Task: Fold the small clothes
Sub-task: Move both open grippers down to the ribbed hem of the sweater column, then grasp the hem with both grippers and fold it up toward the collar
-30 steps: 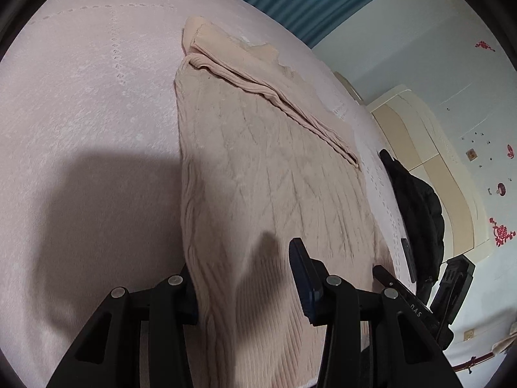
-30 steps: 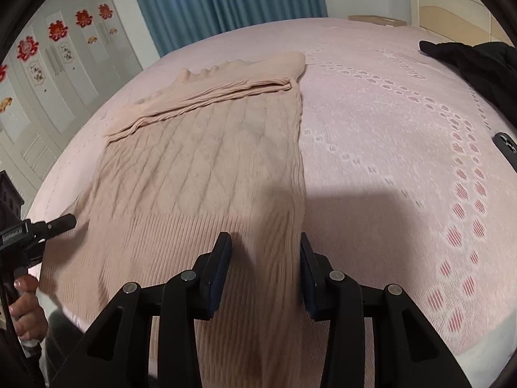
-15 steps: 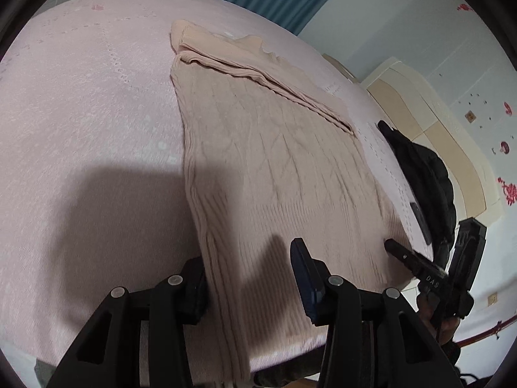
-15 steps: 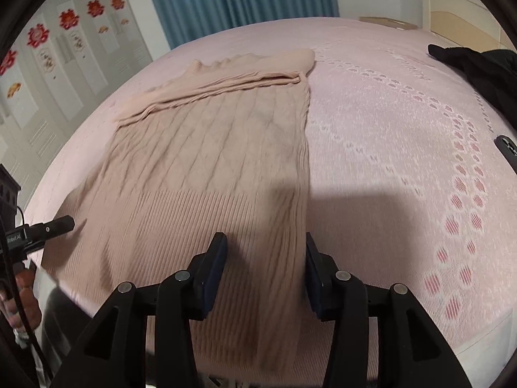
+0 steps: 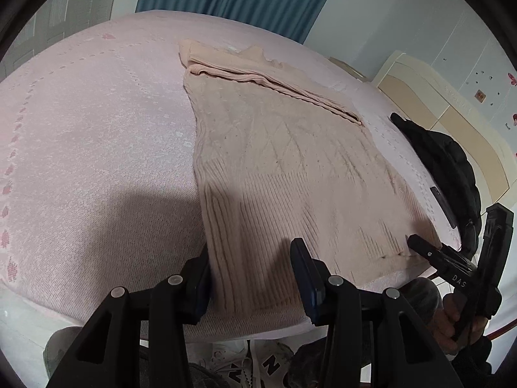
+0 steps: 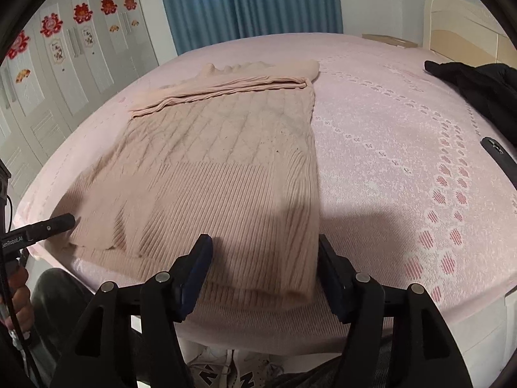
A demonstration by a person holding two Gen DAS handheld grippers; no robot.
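pink patterned bedspread [image 6: 404,148] under a beige cable-knit sweater [image 6: 226,161], flat at frame centre, ribbed hem nearest. left gripper [image 5: 252,268] and right gripper [image 6: 265,268] both spread apart over hem corners. black jacket [image 5: 449,161] at right.

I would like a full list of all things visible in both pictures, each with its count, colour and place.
sweater: one, beige knit, flat on bed, hem near edge
bedspread: one, pink, over bed
jacket: one, black, on bed right of sweater
dark flat object: one, black, beside jacket
curtain: one, blue, behind bed
wardrobe: one, white, red decorations, left wall
shoes: white, on floor, count unclear
left gripper: black, open, at hem
right gripper: black, open, at hem
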